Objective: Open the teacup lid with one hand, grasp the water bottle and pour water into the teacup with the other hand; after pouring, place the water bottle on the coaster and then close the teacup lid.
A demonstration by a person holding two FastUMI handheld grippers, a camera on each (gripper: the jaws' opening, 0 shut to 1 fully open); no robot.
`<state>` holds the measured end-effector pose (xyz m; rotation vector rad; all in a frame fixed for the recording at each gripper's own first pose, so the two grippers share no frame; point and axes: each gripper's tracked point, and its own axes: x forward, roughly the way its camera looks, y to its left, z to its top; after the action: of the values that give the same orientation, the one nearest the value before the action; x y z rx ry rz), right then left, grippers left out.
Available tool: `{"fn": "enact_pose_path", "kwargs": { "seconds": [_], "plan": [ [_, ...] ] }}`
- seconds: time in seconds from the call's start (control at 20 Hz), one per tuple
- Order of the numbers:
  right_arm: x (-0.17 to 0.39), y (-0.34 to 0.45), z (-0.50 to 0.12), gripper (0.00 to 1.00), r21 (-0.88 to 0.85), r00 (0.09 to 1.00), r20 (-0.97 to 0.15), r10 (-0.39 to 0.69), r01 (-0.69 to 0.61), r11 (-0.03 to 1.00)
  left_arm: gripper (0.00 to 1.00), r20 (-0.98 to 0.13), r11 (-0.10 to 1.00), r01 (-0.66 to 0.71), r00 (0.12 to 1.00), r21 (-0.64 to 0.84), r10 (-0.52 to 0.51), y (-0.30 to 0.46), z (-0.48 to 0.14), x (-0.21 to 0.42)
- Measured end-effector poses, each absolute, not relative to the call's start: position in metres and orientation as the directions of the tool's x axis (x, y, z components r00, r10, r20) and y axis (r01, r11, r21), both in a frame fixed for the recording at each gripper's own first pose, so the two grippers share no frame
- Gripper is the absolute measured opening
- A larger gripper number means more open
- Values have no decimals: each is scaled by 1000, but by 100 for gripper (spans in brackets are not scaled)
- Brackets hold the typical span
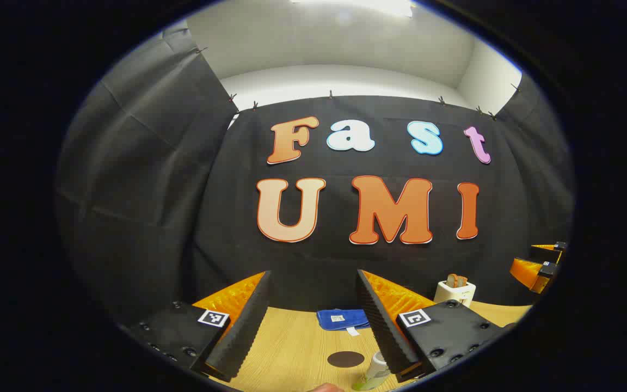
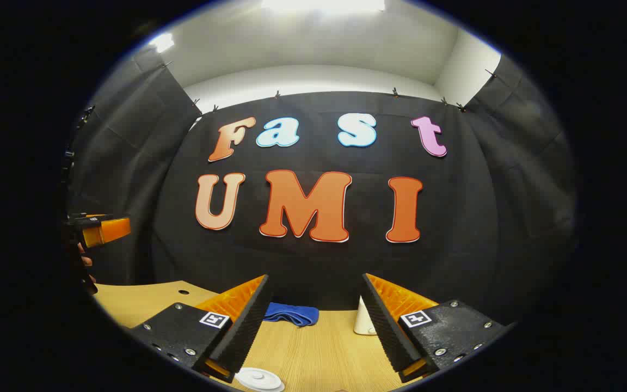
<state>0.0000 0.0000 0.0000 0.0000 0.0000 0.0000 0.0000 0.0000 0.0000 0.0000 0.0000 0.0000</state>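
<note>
Both hand-held grippers, left (image 1: 313, 321) and right (image 2: 313, 326), I hold wide open, empty; water bottle (image 1: 374, 372) upright, beside coaster (image 1: 346, 359) on bench (image 1: 292, 348).

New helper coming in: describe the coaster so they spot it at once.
Start at the wooden table below the black cloth wall. In the left gripper view, the coaster lies near the front, beside the water bottle, nearer than the blue cloth. It is a flat, dark brown disc.
</note>
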Motion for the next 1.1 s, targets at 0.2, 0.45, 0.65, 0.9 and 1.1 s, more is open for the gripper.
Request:
{"fn": "enact_pose_path", "kwargs": {
  "seconds": [0.2, 0.45, 0.65, 0.9, 1.1],
  "plan": [
    [-2, 5, 1, 98, 1, 1000, 1, 4, -4, 1000, 98, -17, 1000, 13, 1000, 11, -12, -5, -5, -1],
    [-6, 13, 2, 98, 11, 1000, -8, 22, -22, 1000, 98, -11, 999, 13, 1000, 31, -12, -3, 0, -6],
    [-8, 15, 3, 98, 10, 1000, -11, 28, -27, 1000, 97, -4, 999, -14, 1000, 33, 14, 4, 3, -5],
    [-11, 14, 3, 98, 58, 999, -23, 37, -36, 998, 97, -9, 1000, 5, 1000, 16, -5, -3, 4, -7],
    [-10, 15, -15, 98, 57, 997, -63, 49, -45, 997, 97, -37, 997, 70, 997, 21, -69, -23, -9, -9]
  ]
}}
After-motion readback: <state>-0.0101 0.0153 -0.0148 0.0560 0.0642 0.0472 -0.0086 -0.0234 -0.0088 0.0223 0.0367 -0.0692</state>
